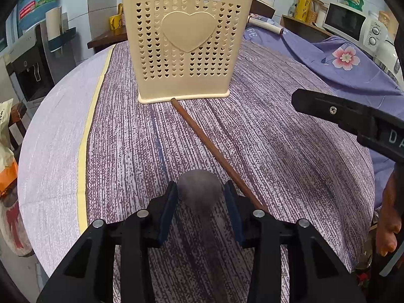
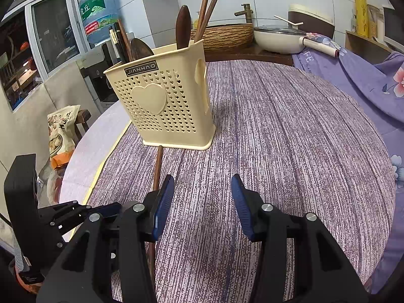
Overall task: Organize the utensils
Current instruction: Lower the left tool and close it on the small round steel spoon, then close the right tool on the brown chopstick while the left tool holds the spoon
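Observation:
A cream perforated utensil holder point(image 1: 185, 48) with a heart on its front stands on the purple-striped tablecloth; in the right wrist view point(image 2: 164, 106) it holds wooden spoons and chopsticks point(image 2: 205, 5). A single brown chopstick point(image 1: 214, 149) lies on the cloth, its far tip touching the holder's base; it also shows in the right wrist view point(image 2: 157, 169). My left gripper point(image 1: 200, 193) is shut on a dark, blurred rounded utensil end point(image 1: 199, 189) held close to the camera. My right gripper point(image 2: 203, 197) is open and empty above the cloth, right of the chopstick.
The round table's pale edge point(image 1: 50, 136) curves at left. A white pan point(image 2: 280, 39) and a woven basin point(image 2: 227, 36) sit behind the table. A floral purple cloth point(image 1: 343, 58) lies at right. A water dispenser point(image 1: 27, 68) stands at left.

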Available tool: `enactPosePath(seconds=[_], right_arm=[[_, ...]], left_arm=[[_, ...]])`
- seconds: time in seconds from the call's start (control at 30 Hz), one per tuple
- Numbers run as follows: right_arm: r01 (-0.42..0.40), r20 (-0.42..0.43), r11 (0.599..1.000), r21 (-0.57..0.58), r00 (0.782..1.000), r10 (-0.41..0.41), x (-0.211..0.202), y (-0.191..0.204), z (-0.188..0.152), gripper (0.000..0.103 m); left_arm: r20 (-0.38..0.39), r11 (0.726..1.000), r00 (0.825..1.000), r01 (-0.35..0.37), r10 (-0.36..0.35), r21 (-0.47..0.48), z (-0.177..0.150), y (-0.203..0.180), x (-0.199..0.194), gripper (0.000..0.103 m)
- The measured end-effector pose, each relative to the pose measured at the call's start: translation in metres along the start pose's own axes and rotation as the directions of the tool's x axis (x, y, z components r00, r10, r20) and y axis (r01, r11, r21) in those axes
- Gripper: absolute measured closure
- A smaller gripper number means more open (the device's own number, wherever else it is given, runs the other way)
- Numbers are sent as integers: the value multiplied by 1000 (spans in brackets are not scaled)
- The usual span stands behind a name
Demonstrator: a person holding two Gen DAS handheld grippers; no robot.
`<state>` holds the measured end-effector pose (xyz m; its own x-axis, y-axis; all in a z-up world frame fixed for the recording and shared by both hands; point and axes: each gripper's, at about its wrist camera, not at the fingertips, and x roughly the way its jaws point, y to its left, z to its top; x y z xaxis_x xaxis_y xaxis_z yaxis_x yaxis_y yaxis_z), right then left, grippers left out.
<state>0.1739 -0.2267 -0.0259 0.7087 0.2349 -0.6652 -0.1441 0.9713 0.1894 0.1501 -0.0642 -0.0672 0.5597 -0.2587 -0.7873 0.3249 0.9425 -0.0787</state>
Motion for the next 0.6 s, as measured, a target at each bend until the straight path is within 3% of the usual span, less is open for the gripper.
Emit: enactPosePath(seconds=[0.23, 0.37, 0.5, 0.6], right_arm=[[-26, -30, 1000, -10, 999, 25, 10, 6, 4, 56], [-66, -97, 998, -20, 993, 63, 30, 17, 6, 56], [-111, -154, 993, -28, 982, 106, 55, 35, 10, 56], [-105, -180, 992, -66, 979, 91, 72, 50, 15, 56]], left_arm=[[29, 999, 999, 20, -18, -51, 3, 9, -3, 68], [73, 995, 997, 20, -14, -94, 6, 23, -17, 68], [122, 991, 992, -1, 18, -136, 11, 39, -36, 68], [153, 986, 988, -11, 37, -167, 14, 52, -48, 68]])
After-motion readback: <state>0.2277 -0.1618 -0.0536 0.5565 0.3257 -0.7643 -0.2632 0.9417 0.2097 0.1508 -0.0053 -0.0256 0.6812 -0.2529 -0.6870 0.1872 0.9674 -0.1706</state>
